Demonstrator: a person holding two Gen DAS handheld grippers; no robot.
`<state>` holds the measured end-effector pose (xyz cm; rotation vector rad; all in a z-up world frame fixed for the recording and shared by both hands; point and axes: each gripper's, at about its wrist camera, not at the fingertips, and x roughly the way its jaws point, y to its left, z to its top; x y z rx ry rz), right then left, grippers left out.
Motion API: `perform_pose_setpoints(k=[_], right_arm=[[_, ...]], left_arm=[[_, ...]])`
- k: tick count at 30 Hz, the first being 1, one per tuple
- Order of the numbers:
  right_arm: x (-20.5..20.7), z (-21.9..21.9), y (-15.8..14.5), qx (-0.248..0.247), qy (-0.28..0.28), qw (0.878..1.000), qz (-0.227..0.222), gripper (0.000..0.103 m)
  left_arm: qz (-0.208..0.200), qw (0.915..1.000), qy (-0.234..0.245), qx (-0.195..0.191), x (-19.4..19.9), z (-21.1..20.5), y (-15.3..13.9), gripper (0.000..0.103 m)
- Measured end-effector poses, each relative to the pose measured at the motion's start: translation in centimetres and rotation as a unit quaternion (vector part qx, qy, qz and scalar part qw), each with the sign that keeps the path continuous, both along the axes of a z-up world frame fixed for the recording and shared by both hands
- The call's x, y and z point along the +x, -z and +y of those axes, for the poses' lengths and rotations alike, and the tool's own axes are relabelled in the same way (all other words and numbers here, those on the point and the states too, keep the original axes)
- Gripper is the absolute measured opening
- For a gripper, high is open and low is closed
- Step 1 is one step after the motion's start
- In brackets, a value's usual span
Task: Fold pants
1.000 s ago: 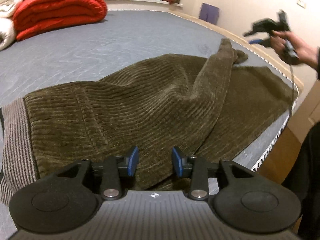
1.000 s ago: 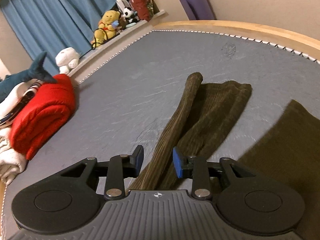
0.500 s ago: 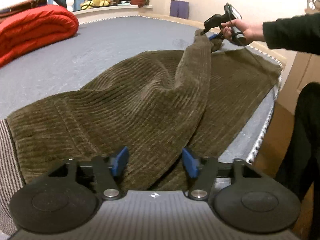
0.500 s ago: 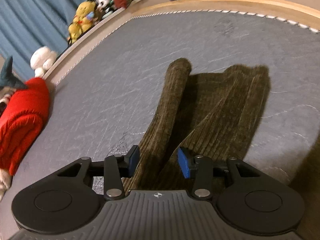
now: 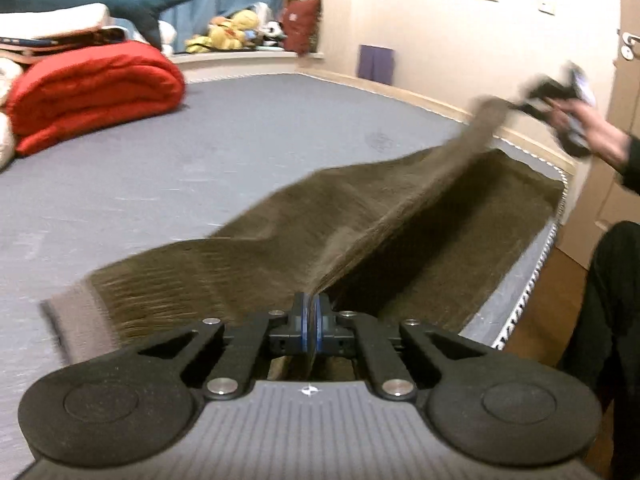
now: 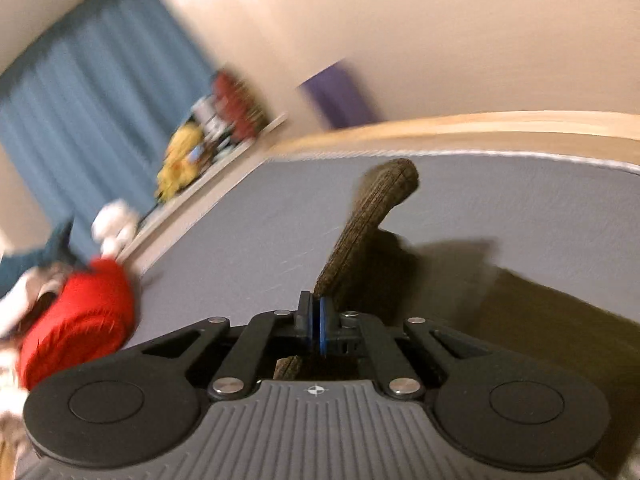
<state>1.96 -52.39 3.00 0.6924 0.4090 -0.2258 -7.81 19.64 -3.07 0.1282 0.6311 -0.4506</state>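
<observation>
Olive-brown corduroy pants (image 5: 328, 232) lie on the grey mattress (image 5: 200, 160), with a grey striped waistband (image 5: 80, 316) at the left. My left gripper (image 5: 311, 320) is shut on a raised ridge of the pants near the waist end. My right gripper (image 6: 314, 320) is shut on the leg end (image 6: 372, 216), which stands up above the bed. In the left wrist view the right gripper (image 5: 556, 96) holds that leg end lifted at the far right, so the fold is stretched between both grippers. The other leg (image 5: 460, 248) lies flat below.
A rolled red quilt (image 5: 92, 88) and stacked bedding lie at the bed's far left, also in the right wrist view (image 6: 80, 316). Plush toys (image 5: 228, 32) sit on the window ledge. The bed's edge (image 5: 532, 280) and wooden floor are at the right, by the person's dark leg (image 5: 608, 320).
Both grippers have closed on the pants. The upper leg has been lifted off the bed and pulled taut between them. Both views are blurred by motion.
</observation>
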Motion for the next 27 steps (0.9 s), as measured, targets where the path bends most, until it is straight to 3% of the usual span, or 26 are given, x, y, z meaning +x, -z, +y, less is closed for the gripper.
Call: perform_pose_setpoints(k=[4, 6, 8, 12, 14, 19, 27], right_arm=[[-10.1, -0.8, 4.0, 0.032, 0.079, 0.994, 0.072, 0.002], [-12.2, -1.1, 6.6, 0.050, 0.086, 0.988, 0.116, 0.002], [-12.6, -1.9, 8.5, 0.072, 0.073, 0.986, 0.128, 0.005], [-12.2, -4.9, 9.5, 0.102, 0.098, 0.985, 0.098, 0.016], [-11.9, -6.7, 10.1, 0.133, 0.113, 0.982, 0.078, 0.034], [-10.5, -8.1, 12.0, 0.186, 0.123, 0.973, 0.050, 0.037], [-9.6, -7.6, 11.8, 0.148, 0.120, 0.981, 0.047, 0.036]], left_arm=[[0.039, 0.9965, -0.057, 0.047, 0.0, 1.5, 0.8, 0.000], [0.065, 0.9928, -0.094, 0.035, 0.5, 2.3, 1.0, 0.000], [0.067, 0.9918, -0.109, 0.000, 0.5, 2.6, 0.3, 0.002], [0.062, 0.9904, -0.106, -0.063, 0.0, 2.8, -1.0, 0.012], [0.059, 0.9913, -0.094, -0.069, 0.0, 2.3, -1.2, 0.026], [0.067, 0.9947, -0.064, -0.046, 0.0, 0.5, -0.3, 0.039], [0.064, 0.9975, -0.008, 0.029, -0.8, -2.4, 2.0, 0.064]])
